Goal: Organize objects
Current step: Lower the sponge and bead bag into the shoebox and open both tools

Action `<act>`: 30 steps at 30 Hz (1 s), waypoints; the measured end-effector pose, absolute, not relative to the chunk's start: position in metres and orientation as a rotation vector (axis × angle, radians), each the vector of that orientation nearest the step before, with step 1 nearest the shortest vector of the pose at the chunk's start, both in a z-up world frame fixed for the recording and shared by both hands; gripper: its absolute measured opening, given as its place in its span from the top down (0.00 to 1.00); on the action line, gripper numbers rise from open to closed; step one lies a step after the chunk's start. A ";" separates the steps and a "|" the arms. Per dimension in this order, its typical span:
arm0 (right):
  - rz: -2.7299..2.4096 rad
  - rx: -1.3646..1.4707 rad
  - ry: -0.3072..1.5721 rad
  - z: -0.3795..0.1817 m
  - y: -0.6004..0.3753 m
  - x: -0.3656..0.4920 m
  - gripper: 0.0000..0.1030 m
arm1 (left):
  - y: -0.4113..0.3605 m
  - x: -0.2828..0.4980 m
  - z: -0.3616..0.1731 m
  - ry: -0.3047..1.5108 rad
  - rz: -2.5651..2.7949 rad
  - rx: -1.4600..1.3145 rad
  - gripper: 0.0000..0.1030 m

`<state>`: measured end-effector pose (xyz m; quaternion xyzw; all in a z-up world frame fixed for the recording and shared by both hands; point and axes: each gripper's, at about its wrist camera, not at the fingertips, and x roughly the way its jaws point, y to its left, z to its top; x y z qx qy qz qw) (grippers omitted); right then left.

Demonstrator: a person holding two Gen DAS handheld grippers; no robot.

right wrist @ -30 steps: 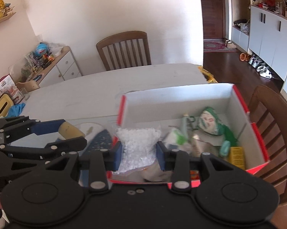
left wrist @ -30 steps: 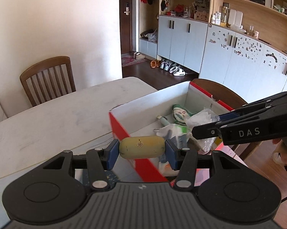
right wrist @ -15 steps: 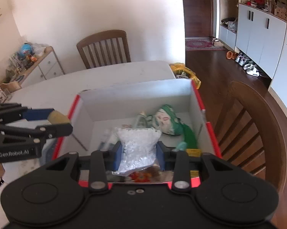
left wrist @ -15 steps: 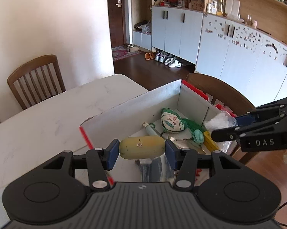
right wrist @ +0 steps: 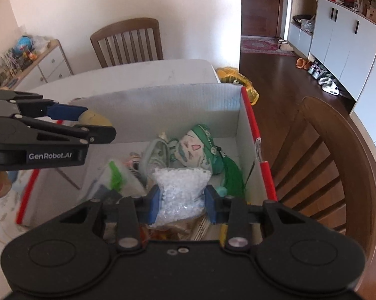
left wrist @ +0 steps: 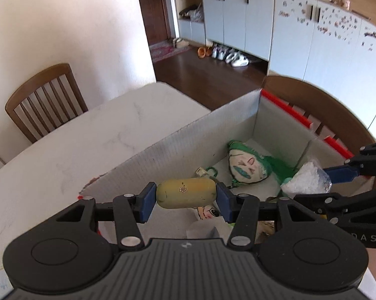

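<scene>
Box [right wrist: 188, 100] already holds several toys; left gripper [left wrist: 185, 196] pinches a yellow roll [left wrist: 185, 195], right gripper [right wrist: 181, 197] pinches a bead bag [right wrist: 180, 190], both unreleased above it.

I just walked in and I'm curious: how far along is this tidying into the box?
Done: the green-haired doll and other small items already lie in the box. In hand: the left gripper holds a yellow capsule-shaped object, the right gripper a bag of white beads, both over the box. Left: releasing them.
</scene>
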<state>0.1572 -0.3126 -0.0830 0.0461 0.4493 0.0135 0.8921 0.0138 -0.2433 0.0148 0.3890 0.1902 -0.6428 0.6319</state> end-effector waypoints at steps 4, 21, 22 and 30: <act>0.018 0.070 0.966 -0.096 -0.313 0.174 0.66 | -0.256 0.014 0.002 0.466 -1.453 0.928 0.50; 0.026 -0.030 1.004 -0.127 -0.306 0.204 0.63 | -0.284 0.027 -0.028 0.612 -1.380 1.021 0.50; 0.030 -0.030 1.004 -0.127 -0.308 0.204 0.63 | -0.287 0.026 -0.030 0.611 -1.380 1.026 0.50; 0.058 -0.042 0.994 -0.122 -0.306 0.200 0.55 | -0.294 0.020 -0.028 0.620 -1.354 1.041 0.48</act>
